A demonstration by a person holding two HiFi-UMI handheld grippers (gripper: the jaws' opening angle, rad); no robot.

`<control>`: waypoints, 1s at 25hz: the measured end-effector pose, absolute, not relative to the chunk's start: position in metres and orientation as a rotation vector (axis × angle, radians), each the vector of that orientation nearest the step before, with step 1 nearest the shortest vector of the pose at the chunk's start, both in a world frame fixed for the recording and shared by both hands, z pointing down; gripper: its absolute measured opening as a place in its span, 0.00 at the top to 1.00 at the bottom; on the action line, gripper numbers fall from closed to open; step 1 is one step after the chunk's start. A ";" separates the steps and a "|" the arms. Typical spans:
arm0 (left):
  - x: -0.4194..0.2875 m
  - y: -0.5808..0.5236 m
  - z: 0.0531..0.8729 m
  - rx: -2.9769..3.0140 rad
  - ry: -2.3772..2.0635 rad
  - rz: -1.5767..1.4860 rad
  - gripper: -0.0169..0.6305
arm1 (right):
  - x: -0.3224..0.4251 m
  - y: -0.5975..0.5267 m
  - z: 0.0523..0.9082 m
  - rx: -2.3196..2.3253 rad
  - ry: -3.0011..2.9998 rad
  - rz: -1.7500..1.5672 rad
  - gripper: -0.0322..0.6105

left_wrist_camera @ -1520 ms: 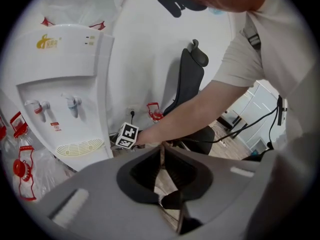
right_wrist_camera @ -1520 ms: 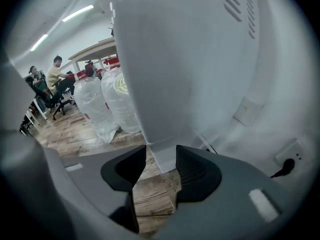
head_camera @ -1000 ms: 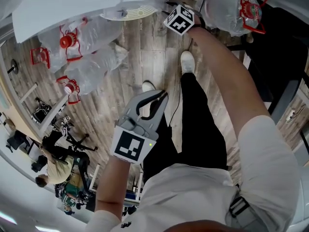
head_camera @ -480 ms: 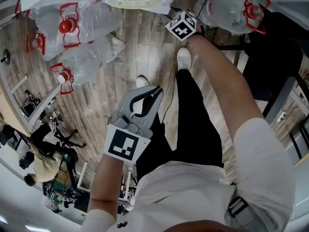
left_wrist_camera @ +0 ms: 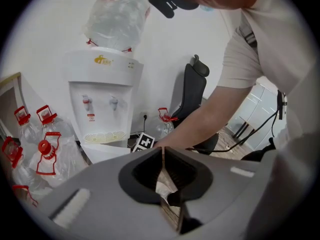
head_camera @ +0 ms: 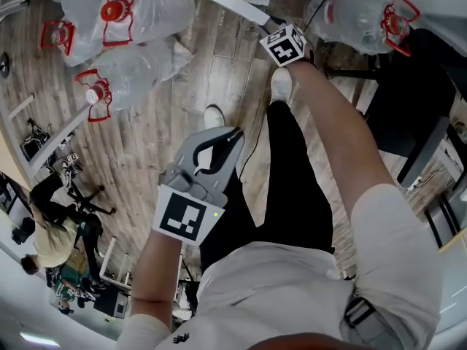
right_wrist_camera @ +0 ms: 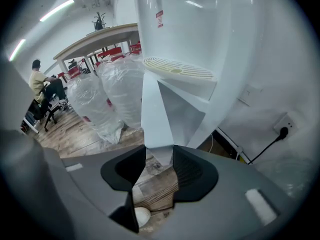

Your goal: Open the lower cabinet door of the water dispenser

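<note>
The white water dispenser point(left_wrist_camera: 102, 104) stands against the wall with a bottle on top. Its lower cabinet door point(right_wrist_camera: 156, 109) is swung out from the body, and the inside of the cabinet shows behind it. My right gripper point(right_wrist_camera: 159, 156) is shut on the door's free edge, just below the drip tray point(right_wrist_camera: 177, 68). In the head view only its marker cube point(head_camera: 284, 44) shows, beside the door edge point(head_camera: 244, 9). My left gripper point(head_camera: 230, 134) hangs over the floor in front of the person's legs, shut with nothing between its fingers.
Several empty water bottles with red handles point(head_camera: 124, 20) lie on the wooden floor left of the dispenser, and another bottle point(head_camera: 365, 17) to the right. A black office chair point(head_camera: 408, 86) stands at the right. The person's shoes point(head_camera: 281, 82) are near the door. A seated person point(head_camera: 55, 239) is far left.
The right gripper has drawn back toward the person with the door edge in it, and the dispenser has slid toward the top of the head view. The left gripper has barely moved.
</note>
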State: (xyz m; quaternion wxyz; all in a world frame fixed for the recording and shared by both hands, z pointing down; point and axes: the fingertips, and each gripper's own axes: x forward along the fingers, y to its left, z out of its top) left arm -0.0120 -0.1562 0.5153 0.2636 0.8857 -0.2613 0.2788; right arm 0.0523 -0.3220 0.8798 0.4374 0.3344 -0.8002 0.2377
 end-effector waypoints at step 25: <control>-0.127 -0.091 0.505 2.360 -0.864 0.646 0.88 | -0.042 -0.244 0.870 0.829 -1.922 0.623 0.75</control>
